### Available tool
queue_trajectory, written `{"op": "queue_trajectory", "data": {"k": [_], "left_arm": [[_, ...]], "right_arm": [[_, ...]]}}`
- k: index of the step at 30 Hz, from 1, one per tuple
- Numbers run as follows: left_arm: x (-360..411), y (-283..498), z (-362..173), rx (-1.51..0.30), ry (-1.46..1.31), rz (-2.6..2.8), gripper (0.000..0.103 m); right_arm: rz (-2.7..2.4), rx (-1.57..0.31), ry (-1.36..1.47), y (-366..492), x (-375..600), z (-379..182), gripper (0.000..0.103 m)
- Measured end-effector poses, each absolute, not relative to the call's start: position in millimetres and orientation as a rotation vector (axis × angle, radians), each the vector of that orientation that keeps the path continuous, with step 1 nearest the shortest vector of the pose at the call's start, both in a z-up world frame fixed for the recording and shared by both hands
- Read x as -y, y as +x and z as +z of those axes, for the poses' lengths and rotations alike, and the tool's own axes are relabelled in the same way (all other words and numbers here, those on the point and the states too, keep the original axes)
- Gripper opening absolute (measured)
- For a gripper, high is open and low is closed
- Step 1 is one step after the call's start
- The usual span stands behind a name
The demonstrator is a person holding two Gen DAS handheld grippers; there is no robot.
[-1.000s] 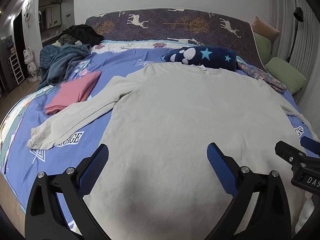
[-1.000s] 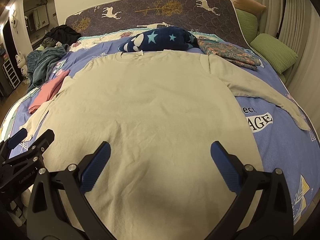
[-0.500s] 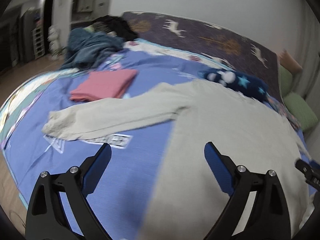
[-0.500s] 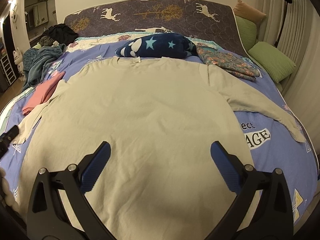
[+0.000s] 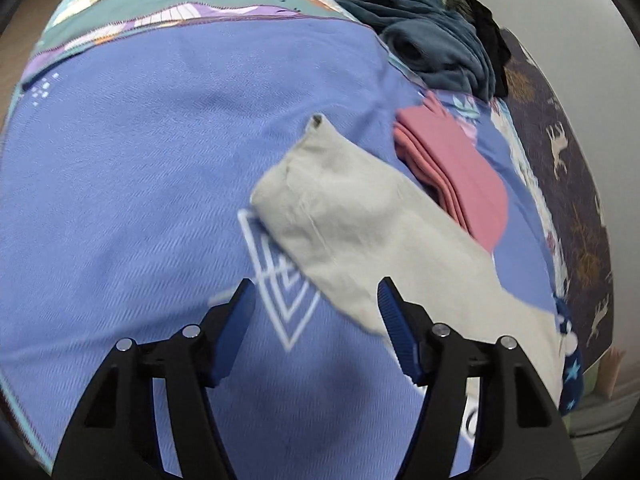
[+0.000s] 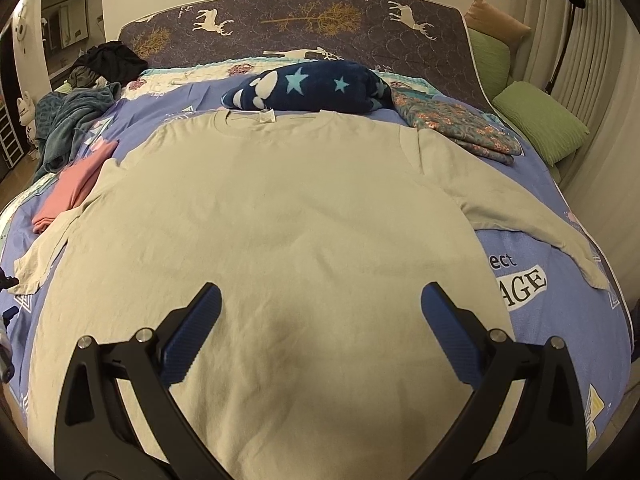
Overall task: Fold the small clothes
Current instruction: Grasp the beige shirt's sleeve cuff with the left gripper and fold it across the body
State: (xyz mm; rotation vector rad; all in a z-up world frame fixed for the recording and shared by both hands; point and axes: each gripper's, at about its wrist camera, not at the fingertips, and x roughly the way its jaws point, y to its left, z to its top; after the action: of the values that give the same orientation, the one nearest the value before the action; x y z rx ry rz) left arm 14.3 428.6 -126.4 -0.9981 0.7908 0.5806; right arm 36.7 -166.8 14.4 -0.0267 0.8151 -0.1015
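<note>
Left gripper (image 5: 316,312) open, jaws apart, hovering low over the sleeve (image 5: 360,236) near the bed's (image 5: 120,200) left edge; nothing held. Right gripper (image 6: 320,320) also open, above the shirt (image 6: 280,220), which lies flat mid-bed, collar toward the headboard. Step looks like the first sleeve fold: next I'd need to straddle the cuff, pinch it, and carry it across the body.

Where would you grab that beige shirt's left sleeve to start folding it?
Probably at the sleeve's cuff, its free end lying flat on the blue bedspread. The open left gripper hovers just short of it; pinching an edge from above seems easiest.
</note>
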Motion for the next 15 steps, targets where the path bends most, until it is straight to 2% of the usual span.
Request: {"op": "queue_trajectory", "data": {"k": [3,5,6,7,8,9,15], "left_arm": [[-446,27,-139,-0.781,-1.038,0.610,0.063],[-452,34,-139,-0.765,-1.032,0.634,0.057],[-454,37,-136,-0.760,-1.018,0.638,0.046],[-454,42,-133,-0.759,-1.010,0.615,0.023],[-455,47,-129,-0.747,-1.020,0.547,0.010],[-454,52,-123,-0.729,-1.029,0.492,0.002],[-398,87,-36,-0.648,-0.782,0.351,0.002]], "right_arm": [[-0.097,-0.812,-0.034,42,163,16,0.101],[-0.096,-0.813,-0.038,44,161,15,0.101],[-0.096,-0.814,-0.040,46,160,15,0.101],[-0.097,-0.816,-0.039,47,160,14,0.101],[-0.099,-0.818,-0.039,48,161,13,0.101],[-0.105,-0.820,-0.037,50,162,12,0.101],[-0.117,-0.824,-0.035,54,169,9,0.101]]}}
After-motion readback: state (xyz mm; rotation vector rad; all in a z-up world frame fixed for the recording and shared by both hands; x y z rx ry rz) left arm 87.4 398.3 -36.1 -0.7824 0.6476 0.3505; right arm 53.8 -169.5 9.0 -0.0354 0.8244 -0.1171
